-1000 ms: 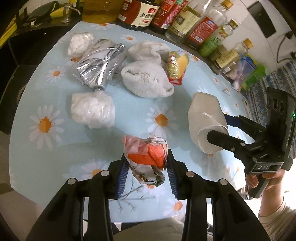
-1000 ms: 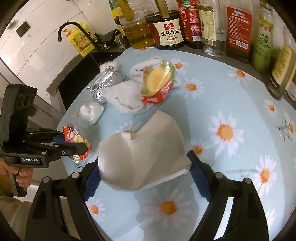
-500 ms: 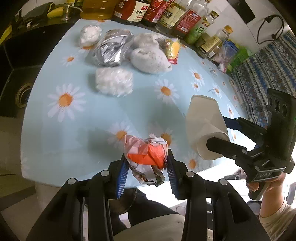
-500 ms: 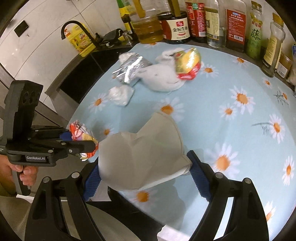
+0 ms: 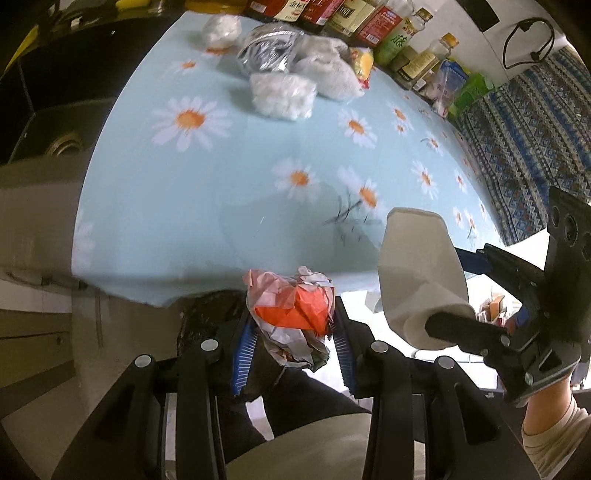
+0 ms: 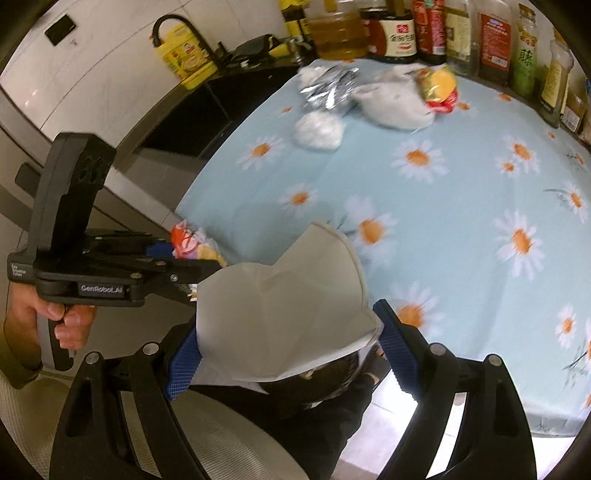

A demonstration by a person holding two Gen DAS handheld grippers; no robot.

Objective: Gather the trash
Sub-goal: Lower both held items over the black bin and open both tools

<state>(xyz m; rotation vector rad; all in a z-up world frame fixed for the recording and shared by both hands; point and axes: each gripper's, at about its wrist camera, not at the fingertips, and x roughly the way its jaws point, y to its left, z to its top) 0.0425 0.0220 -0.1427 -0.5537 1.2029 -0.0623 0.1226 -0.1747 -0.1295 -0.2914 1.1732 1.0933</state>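
A home kitchen. Along the top of the right wrist view stand sauce and oil bottles (image 6: 400,33), with a black faucet (image 6: 177,27) and yellow dish-soap jug (image 6: 184,59) at the upper left against white wall tiles. The bench (image 6: 461,206) wears a pale blue daisy-print cloth; a sink drain (image 5: 64,146) shows at the left edge of the left wrist view.

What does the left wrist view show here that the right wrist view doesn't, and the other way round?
Only the left wrist view shows the blue patterned cloth beyond the table's far side and the sink drain. Only the right wrist view shows the black faucet and yellow bottle behind it. Both show the left gripper shut on the crumpled orange wrapper, the right gripper shut on the flattened paper cup, and the silver foil bag among trash left on the daisy tablecloth.
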